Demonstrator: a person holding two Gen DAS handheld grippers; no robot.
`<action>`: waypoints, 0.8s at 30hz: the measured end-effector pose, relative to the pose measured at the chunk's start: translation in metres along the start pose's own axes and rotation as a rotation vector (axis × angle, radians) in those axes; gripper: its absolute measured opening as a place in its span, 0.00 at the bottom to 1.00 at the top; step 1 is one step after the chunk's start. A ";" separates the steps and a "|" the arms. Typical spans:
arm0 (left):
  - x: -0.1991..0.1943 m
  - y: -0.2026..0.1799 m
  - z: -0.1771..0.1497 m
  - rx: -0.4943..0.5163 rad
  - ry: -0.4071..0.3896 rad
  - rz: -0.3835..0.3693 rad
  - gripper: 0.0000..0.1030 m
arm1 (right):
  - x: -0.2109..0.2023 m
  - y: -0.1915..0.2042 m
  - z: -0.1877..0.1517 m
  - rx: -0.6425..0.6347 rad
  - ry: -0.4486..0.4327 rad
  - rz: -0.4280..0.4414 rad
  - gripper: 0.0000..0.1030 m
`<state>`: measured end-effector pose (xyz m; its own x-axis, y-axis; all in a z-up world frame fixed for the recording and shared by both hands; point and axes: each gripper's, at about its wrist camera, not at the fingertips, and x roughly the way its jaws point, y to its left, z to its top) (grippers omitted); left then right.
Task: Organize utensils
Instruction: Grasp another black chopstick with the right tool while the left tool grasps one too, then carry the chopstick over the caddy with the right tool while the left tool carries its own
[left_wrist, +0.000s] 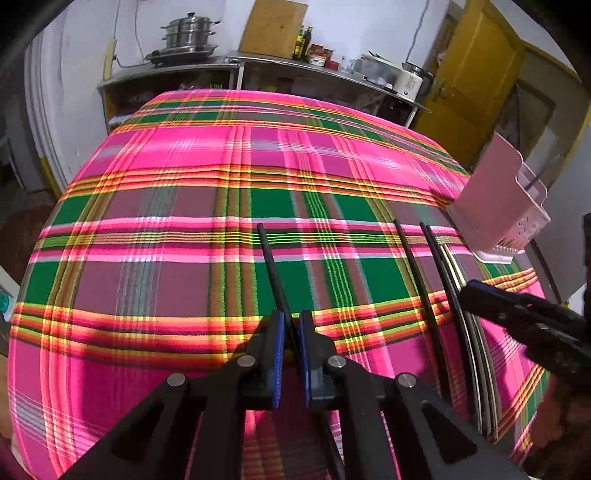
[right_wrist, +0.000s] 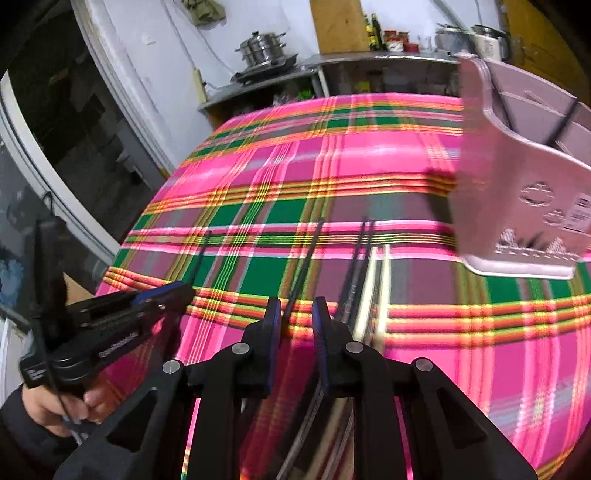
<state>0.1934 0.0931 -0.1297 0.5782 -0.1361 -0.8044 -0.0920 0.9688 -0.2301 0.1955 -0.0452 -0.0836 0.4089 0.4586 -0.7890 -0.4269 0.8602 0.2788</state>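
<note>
left gripper (left_wrist: 291, 321): bottom centre of the left wrist view, blue pads pinched onto one black chopstick (left_wrist: 271, 266) that sticks out up-frame over the cloth. Also shows at the lower left of the right wrist view (right_wrist: 162, 295).
right gripper (right_wrist: 297, 314): bottom centre of its own view, fingers a bit apart with a black chopstick (right_wrist: 303, 269) running between them; can't tell if they actually grip it, it's pretty blurry.
loose utensils: a bunch of black chopsticks (left_wrist: 437, 266) plus a couple of pale ones (right_wrist: 375, 280) lying on the plaid tablecloth (left_wrist: 166, 192), right of centre.
utensil holder (right_wrist: 517, 177): pink plastic, right edge of both views, further back on the cloth, dark sticks poking up inside.
background: steel steamer pot (left_wrist: 190, 33) on a shelf, upper left.
</note>
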 end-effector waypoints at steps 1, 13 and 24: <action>0.000 0.001 0.001 -0.007 0.003 -0.004 0.08 | 0.003 0.002 -0.001 -0.002 0.006 -0.001 0.18; 0.011 -0.010 0.012 0.026 0.005 0.044 0.09 | 0.041 0.008 0.012 -0.023 0.055 -0.063 0.11; 0.008 -0.011 0.018 0.017 -0.003 0.012 0.06 | 0.022 0.010 0.019 -0.016 0.027 -0.040 0.07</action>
<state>0.2134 0.0850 -0.1243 0.5793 -0.1243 -0.8056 -0.0850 0.9737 -0.2113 0.2153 -0.0222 -0.0883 0.4041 0.4172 -0.8140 -0.4233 0.8742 0.2379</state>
